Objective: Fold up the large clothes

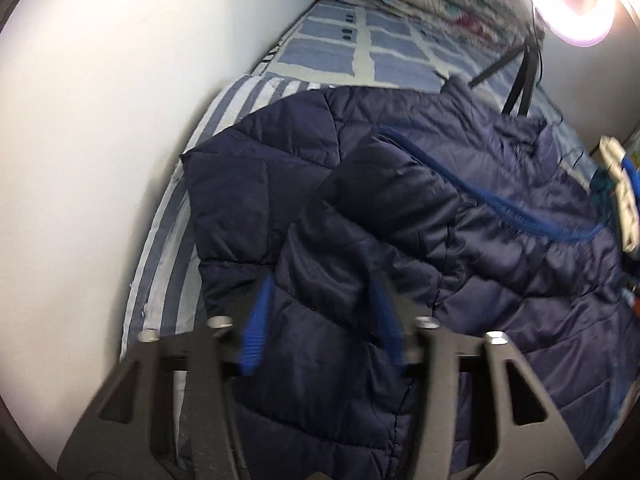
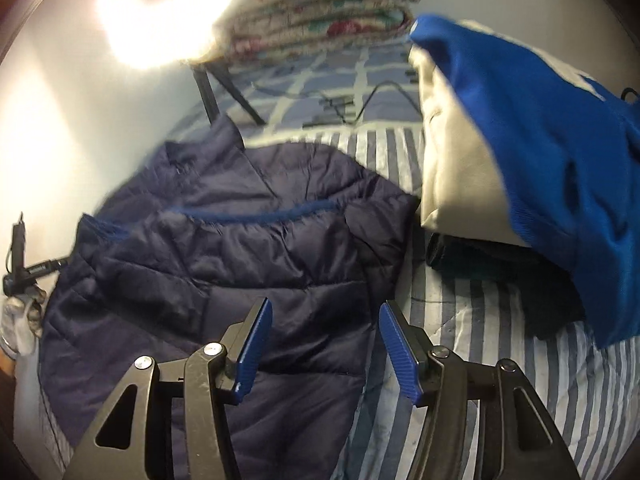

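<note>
Left wrist view. A navy quilted puffer jacket [image 1: 400, 208] lies spread on a striped bedsheet [image 1: 168, 240], close to the white wall [image 1: 100, 120]. One sleeve is already folded across the body, so the fold appears begun but not finished; the hem end nearest the camera still lies flat and long. The left gripper [image 1: 320, 320] hangs over this near edge with its jaws parted. Jacket fabric shows between the blue pads [image 1: 254, 332], but motion blur hides whether they press on it; they read as released.

Right wrist view. The same jacket [image 2: 240, 248] fills the lower left, its blue zipper line running across. The right gripper [image 2: 326, 340] stands open and empty, jaws well apart, above the jacket's right edge where it meets the sheet. Beside the jacket, to the right, sits a stack of clothes with a bright blue garment [image 2: 540, 128] on top. A folded floral blanket [image 2: 320, 12] lies at the far end.
</note>
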Demonstrator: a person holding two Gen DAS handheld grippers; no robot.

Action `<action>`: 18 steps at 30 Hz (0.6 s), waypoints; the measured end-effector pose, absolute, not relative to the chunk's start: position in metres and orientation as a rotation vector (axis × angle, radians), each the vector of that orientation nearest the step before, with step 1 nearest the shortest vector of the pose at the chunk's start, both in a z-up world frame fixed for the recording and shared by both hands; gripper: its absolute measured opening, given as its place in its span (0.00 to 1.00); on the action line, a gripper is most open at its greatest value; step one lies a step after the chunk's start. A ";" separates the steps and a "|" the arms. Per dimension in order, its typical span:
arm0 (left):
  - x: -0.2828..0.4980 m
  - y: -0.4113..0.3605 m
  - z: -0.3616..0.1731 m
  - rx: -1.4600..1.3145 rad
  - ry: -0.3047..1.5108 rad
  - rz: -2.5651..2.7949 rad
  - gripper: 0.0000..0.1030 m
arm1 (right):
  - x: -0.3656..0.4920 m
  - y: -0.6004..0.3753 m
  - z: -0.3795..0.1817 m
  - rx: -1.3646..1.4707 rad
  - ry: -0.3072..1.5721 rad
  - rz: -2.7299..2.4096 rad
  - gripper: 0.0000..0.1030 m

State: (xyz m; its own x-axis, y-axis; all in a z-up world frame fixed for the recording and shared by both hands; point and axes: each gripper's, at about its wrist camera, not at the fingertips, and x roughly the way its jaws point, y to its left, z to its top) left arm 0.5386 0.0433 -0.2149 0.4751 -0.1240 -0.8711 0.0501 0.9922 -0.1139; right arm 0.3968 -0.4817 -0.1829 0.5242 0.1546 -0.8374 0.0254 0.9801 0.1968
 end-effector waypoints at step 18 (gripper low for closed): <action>0.545 0.034 -0.140 0.026 0.853 -0.095 0.00 | 0.383 -0.453 -0.116 -0.079 0.803 -0.069 0.00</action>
